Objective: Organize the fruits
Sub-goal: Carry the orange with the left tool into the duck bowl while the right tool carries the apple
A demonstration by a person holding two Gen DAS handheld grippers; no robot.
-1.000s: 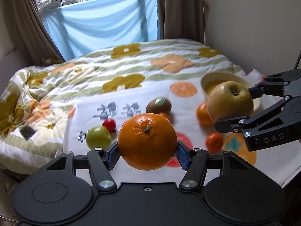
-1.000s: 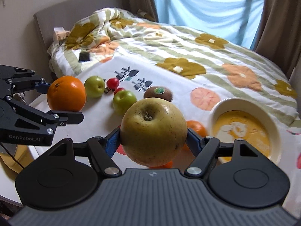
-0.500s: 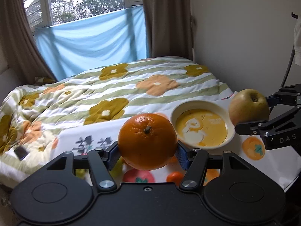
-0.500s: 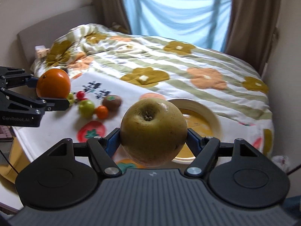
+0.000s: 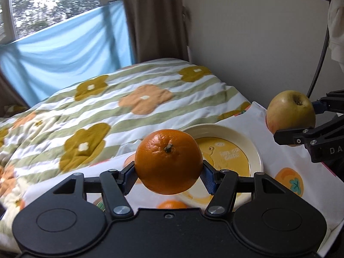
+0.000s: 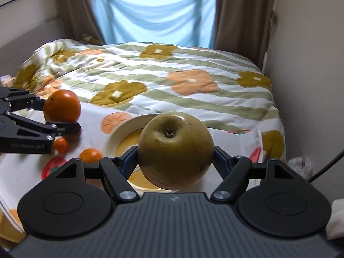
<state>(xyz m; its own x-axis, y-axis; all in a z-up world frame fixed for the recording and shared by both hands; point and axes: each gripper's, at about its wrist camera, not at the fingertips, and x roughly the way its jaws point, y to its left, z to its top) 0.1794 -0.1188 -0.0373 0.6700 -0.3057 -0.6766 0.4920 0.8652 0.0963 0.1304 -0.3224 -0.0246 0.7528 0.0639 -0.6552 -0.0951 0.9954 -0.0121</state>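
Left wrist view, left gripper (image 5: 168, 172) pinching an orange (image 5: 168, 161) above the fruit-print cloth (image 5: 286, 161), cream bowl (image 5: 255, 150) just behind, right gripper (image 6: 175, 161) clamping a yellow-green apple (image 6: 175, 148) over the bowl's near rim, flowered bedspread (image 6: 172, 73) beyond.

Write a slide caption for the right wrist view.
Right gripper holds a yellow-green apple above the cream plate; left gripper holds an orange.

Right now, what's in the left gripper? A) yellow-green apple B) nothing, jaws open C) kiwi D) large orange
D: the left gripper is clamped on the large orange, a blue pad on each side; the yellow-green apple sits in the right gripper, above the cream bowl.
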